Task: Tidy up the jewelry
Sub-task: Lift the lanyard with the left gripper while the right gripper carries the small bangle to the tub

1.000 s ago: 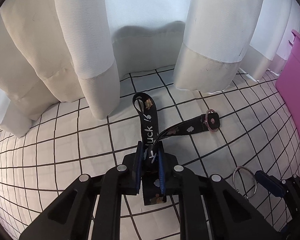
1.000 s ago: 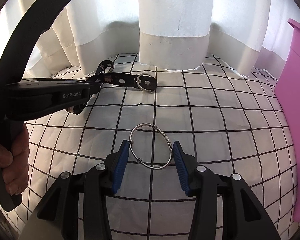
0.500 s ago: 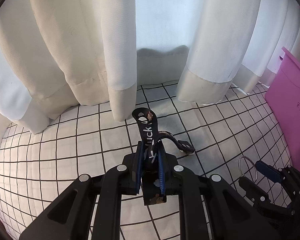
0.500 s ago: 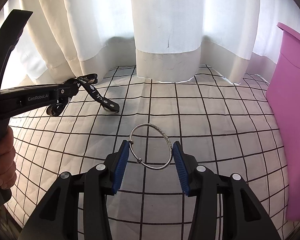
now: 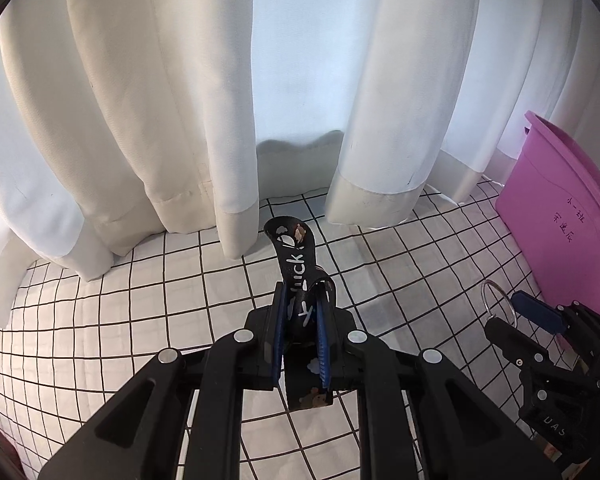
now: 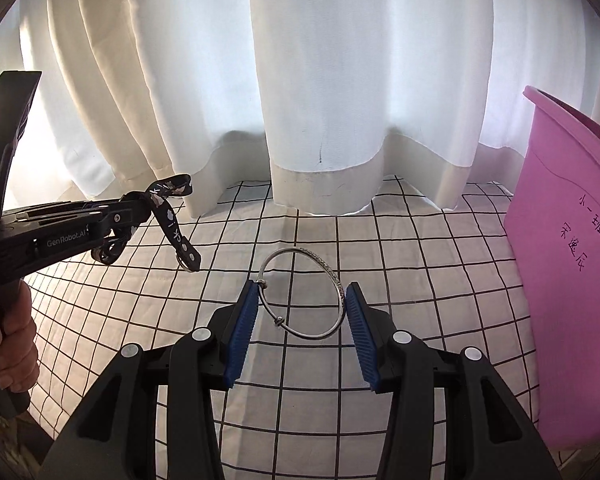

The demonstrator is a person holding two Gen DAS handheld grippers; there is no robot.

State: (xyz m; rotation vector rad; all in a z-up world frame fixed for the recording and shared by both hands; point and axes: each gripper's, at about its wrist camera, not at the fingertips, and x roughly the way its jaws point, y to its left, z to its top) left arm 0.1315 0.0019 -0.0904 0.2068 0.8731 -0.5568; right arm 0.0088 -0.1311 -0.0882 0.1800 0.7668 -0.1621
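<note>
Right wrist view: right gripper (image 6: 302,312) pinches silver bangle (image 6: 303,293) across its width, left gripper (image 5: 298,322) nearly closed on black printed strap (image 5: 296,276), both held above checked cloth (image 6: 420,264); carry step, next likely needs transfer toward purple bin (image 6: 568,264) at right.

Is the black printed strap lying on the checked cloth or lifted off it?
Lifted. The black printed strap hangs clamped in the left gripper, its ring end dangling above the checked cloth.
</note>
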